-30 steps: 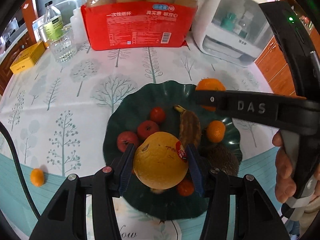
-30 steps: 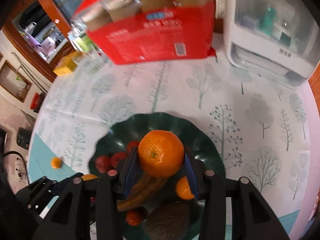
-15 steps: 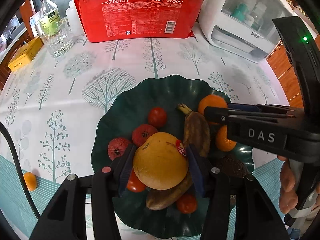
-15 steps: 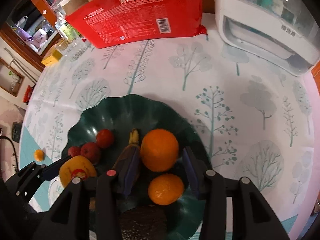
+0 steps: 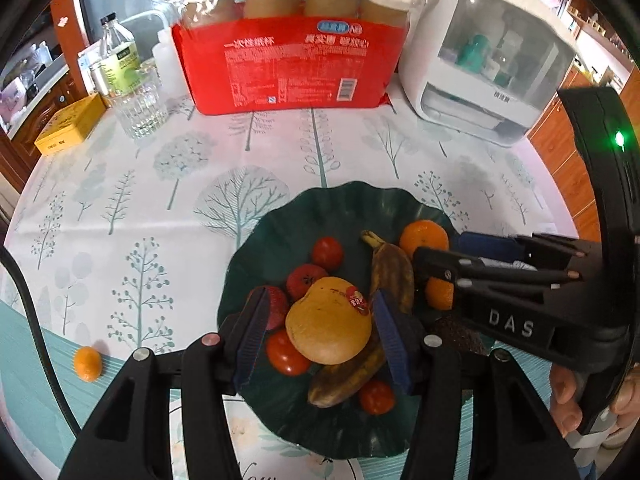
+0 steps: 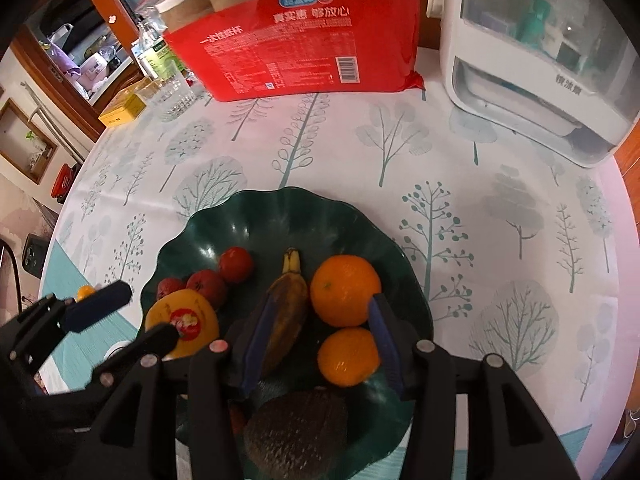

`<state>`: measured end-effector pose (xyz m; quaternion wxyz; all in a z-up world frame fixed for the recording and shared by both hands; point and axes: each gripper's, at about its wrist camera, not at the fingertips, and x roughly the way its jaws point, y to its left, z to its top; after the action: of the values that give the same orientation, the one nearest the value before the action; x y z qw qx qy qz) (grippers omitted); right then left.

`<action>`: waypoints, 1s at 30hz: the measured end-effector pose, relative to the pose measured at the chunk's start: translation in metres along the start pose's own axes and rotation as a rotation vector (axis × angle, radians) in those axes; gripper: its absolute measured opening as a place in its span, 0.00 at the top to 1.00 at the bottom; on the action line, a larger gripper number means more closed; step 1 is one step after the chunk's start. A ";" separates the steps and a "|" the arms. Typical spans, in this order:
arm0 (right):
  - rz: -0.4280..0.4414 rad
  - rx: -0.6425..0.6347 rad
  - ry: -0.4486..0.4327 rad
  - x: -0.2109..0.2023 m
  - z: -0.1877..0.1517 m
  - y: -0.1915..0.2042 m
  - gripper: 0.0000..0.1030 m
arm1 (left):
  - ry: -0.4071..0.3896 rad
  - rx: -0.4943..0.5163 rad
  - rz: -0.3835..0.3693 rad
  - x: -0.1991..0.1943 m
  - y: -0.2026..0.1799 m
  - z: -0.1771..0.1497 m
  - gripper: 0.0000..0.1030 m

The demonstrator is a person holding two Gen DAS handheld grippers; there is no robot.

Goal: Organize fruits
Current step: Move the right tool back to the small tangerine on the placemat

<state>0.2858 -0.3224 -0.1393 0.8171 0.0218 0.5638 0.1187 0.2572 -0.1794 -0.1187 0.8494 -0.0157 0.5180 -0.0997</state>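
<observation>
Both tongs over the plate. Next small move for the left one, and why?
Probably lift the left tongs back off the yellow fruit. The jaws stand open, with a gap on one side, and the fruit rests in the plate, so that placement looks done. A small orange lies on the table to the left, likely the next pick.

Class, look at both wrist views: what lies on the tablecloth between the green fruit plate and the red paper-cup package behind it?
Nothing: between the green fruit plate and the red paper-cup package only bare tree-print tablecloth shows, in both wrist views.
</observation>
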 end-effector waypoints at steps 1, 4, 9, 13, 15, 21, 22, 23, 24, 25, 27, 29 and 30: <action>-0.003 -0.004 -0.003 -0.002 -0.001 0.002 0.52 | -0.007 -0.007 0.001 -0.005 0.002 0.000 0.48; -0.013 -0.016 -0.015 -0.012 -0.007 0.007 0.52 | -0.028 -0.020 0.001 -0.019 0.006 -0.003 0.44; -0.009 -0.030 -0.038 -0.031 -0.018 0.020 0.52 | -0.067 -0.040 0.003 -0.043 0.013 -0.009 0.36; 0.002 -0.041 -0.057 -0.047 -0.027 0.035 0.52 | -0.096 -0.055 0.010 -0.064 0.021 -0.014 0.32; 0.014 -0.043 -0.067 -0.055 -0.031 0.044 0.52 | -0.115 -0.061 0.018 -0.079 0.028 -0.018 0.30; 0.044 -0.066 -0.106 -0.080 -0.038 0.076 0.52 | -0.171 -0.073 0.068 -0.125 0.056 -0.033 0.24; 0.050 -0.069 -0.111 -0.083 -0.038 0.082 0.52 | -0.178 -0.078 0.075 -0.129 0.060 -0.034 0.23; 0.057 -0.073 -0.116 -0.086 -0.039 0.088 0.52 | -0.191 -0.087 0.086 -0.138 0.068 -0.037 0.23; 0.065 -0.079 -0.120 -0.090 -0.039 0.096 0.52 | -0.203 -0.097 0.097 -0.147 0.077 -0.041 0.22; 0.072 -0.083 -0.123 -0.092 -0.039 0.103 0.52 | -0.208 -0.104 0.103 -0.152 0.082 -0.042 0.22; 0.088 -0.097 -0.134 -0.097 -0.039 0.121 0.52 | -0.228 -0.130 0.124 -0.167 0.102 -0.048 0.20; 0.099 -0.110 -0.139 -0.100 -0.039 0.135 0.52 | -0.243 -0.150 0.148 -0.179 0.119 -0.053 0.19; 0.106 -0.120 -0.141 -0.101 -0.039 0.145 0.52 | -0.250 -0.158 0.161 -0.185 0.128 -0.055 0.18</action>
<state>0.1914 -0.2074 -0.0365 0.8472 0.0110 0.4947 0.1936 0.1458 -0.0158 0.0010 0.9086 -0.0534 0.4140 0.0123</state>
